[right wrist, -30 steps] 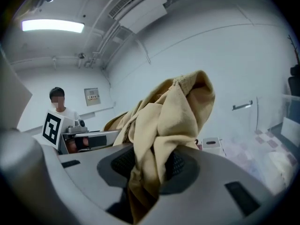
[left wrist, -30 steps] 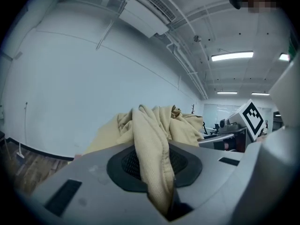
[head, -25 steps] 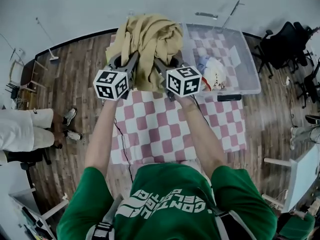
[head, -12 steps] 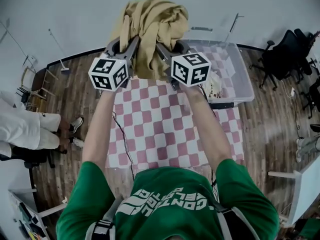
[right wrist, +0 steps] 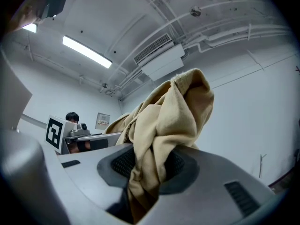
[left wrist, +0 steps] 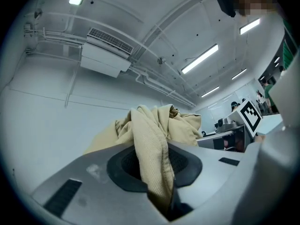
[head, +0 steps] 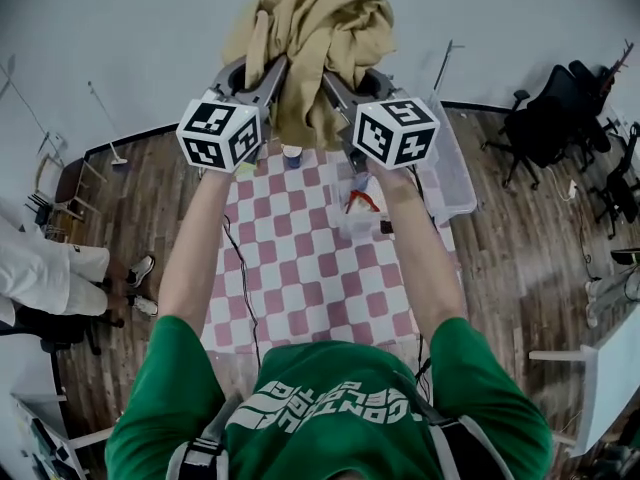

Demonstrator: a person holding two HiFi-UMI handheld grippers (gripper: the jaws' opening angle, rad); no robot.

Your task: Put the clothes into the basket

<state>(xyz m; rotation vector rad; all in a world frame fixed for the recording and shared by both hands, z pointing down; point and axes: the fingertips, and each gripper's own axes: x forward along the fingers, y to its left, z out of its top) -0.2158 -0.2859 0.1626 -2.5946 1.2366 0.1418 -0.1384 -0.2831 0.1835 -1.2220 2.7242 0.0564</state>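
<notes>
Tan garment (head: 318, 43) bunched, crumpled, held high; clear basket (head: 455, 178) lower right.

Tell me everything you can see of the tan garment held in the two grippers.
The tan garment is one piece of soft, finely ribbed fabric, bunched into a crumpled bundle of thick folds and twisted strands. It is held in the air above the checkered tablecloth, touching nothing but the grippers. The left gripper is shut on one hanging fold and the right gripper on another, so the bundle bridges the two. What kind of garment it is cannot be told.
</notes>
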